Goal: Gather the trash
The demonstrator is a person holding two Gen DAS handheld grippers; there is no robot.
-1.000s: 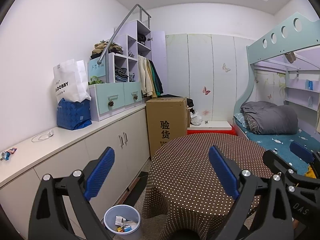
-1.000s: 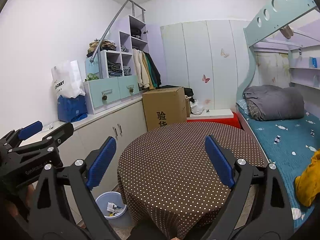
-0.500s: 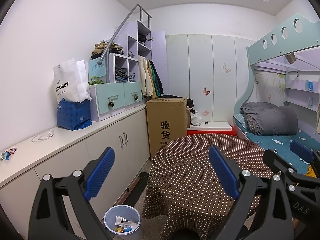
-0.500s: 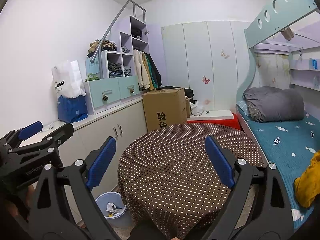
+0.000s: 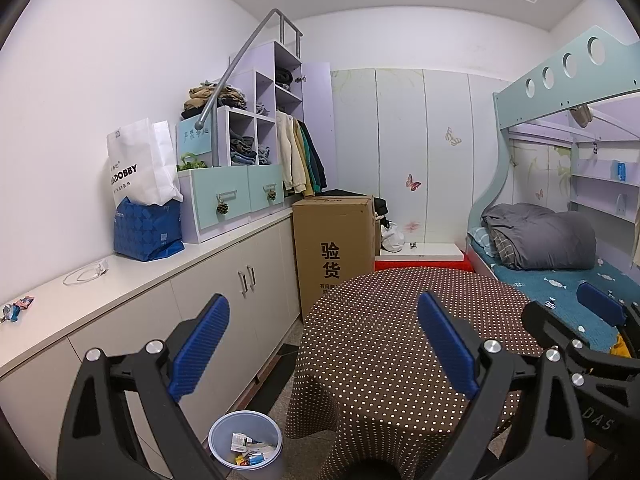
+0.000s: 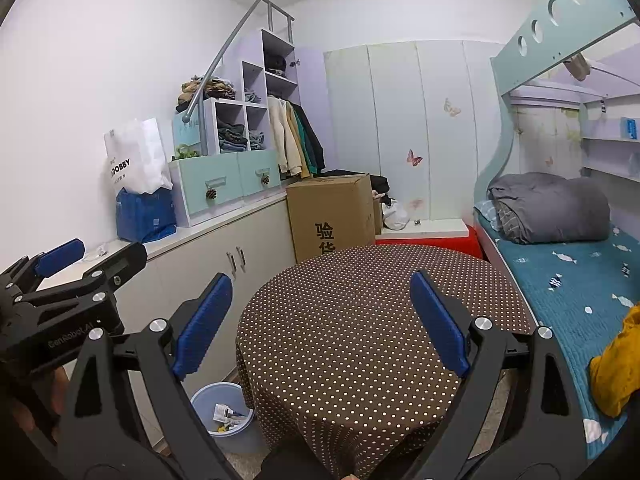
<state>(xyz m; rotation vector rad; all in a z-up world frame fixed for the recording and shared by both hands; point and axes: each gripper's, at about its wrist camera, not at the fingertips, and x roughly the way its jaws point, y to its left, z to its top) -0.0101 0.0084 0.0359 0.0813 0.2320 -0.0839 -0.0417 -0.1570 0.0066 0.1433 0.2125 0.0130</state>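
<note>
We see the bunk bed [image 5: 560, 280] filling the right side of both views, a rolled grey quilt [image 5: 540, 236] lying on its teal cover, and across the back of the frame a pale wardrobe wall [image 5: 420, 152] with butterfly stickers. Along the left runs a long white counter [image 5: 132, 276] over cabinet doors, carrying stepped shelves [image 5: 248, 128] of folded clothes, two teal drawers [image 5: 236, 196] with pinecone pulls, a white bag [image 5: 140, 168] reading "DOBBY" on a blue bag [image 5: 146, 232], a coiled white cable [image 5: 86, 274], and, at the far left edge, a small crumpled wrapper [image 5: 16, 308]. In the middle stands a round table [image 5: 400, 340] under a brown dotted cloth, its top bare, and behind it a tall cardboard box [image 5: 332, 248] printed with the characters 验货. At the bottom of the frame, between counter and table, a pale blue bin [image 5: 245, 444] on the floor holds scraps of packaging. Our left tool [image 5: 322, 344] hangs over the near edge of the table with its blue pads spread wide, nothing between them; our right tool [image 6: 320, 320] is likewise spread and empty above the cloth. In the right view the left tool's body reads "GenRobot.AI"; in the left view the right one shows "DAS".
</note>
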